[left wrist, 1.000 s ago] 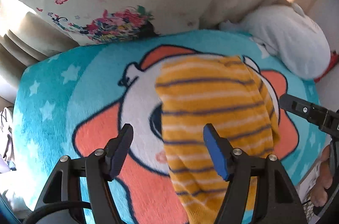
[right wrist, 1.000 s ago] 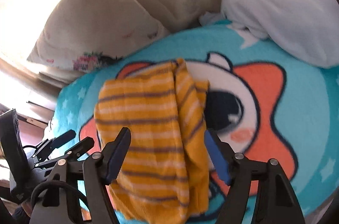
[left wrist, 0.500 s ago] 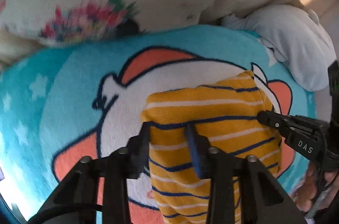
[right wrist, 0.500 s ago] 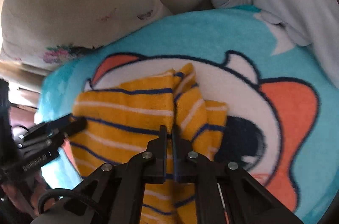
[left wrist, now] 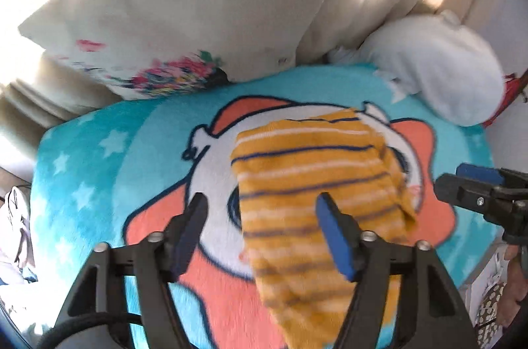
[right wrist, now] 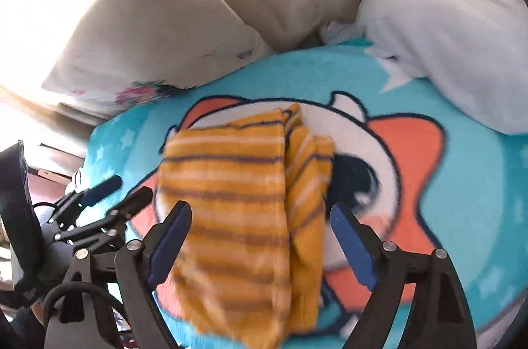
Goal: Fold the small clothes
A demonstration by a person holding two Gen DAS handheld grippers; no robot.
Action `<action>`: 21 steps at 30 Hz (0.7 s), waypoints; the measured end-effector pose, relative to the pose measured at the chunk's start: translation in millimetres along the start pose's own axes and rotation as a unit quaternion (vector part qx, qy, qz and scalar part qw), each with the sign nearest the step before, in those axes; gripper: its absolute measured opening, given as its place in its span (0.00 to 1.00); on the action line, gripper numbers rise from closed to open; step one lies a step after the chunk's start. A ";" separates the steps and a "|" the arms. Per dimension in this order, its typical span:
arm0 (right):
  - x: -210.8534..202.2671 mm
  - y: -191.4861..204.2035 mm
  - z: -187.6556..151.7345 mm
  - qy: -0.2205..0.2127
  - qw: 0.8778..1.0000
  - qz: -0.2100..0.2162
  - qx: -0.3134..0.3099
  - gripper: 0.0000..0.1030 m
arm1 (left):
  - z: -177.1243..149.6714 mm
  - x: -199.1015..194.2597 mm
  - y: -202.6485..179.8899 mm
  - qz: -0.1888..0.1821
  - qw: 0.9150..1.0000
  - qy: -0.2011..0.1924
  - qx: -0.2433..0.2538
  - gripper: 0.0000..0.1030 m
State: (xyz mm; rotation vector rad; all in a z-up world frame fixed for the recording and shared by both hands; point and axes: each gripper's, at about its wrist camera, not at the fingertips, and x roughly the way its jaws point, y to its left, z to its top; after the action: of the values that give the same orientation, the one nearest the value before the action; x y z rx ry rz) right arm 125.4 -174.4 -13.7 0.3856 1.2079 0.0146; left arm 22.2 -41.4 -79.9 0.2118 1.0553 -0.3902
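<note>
Both my grippers have lifted off the striped garment [right wrist: 244, 193] since half a second ago. My left gripper [left wrist: 260, 226] and right gripper [right wrist: 260, 236] are opening, jaws spread wide, pinching nothing. The garment lies folded on the blue blanket [left wrist: 99, 151].

garment [left wrist: 313, 184]: striped knit cloth | blanket [left wrist: 99, 184]: fuzzy fleece

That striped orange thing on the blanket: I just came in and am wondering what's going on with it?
A person is folding a small orange knit garment with white and navy stripes on a turquoise fleece cartoon blanket, using a hand-held gripper in each hand. The garment lies folded lengthwise, one layer over another. The left hand-held gripper and right hand-held gripper both hang above it, jaws opening, pads gripping nothing. A floral white pillow lies behind.
</note>
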 end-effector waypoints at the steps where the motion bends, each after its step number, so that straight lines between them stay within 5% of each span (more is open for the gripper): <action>1: -13.0 2.6 -9.5 -0.004 1.000 -0.006 0.005 0.87 | -8.5 -15.2 -0.2 0.001 1.000 -0.008 0.001 0.75; 10: -102.8 19.6 -90.8 -0.040 0.998 -0.055 -0.011 0.87 | -70.7 -139.0 -9.6 -0.004 0.996 -0.091 -0.007 0.78; 14: -130.9 35.3 -108.7 -0.062 0.993 -0.098 -0.029 0.87 | -77.6 -182.0 -24.3 0.022 0.990 -0.137 0.036 0.84; 21: -156.6 45.9 -119.9 -0.084 0.990 -0.106 -0.038 0.87 | -79.5 -195.5 -27.6 0.006 0.992 -0.120 0.037 0.85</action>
State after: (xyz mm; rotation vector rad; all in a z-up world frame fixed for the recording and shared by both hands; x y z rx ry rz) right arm -32.0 -131.1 106.2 0.1866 1.0727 -0.1521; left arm -137.6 2.6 53.7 0.2314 0.8030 -0.4337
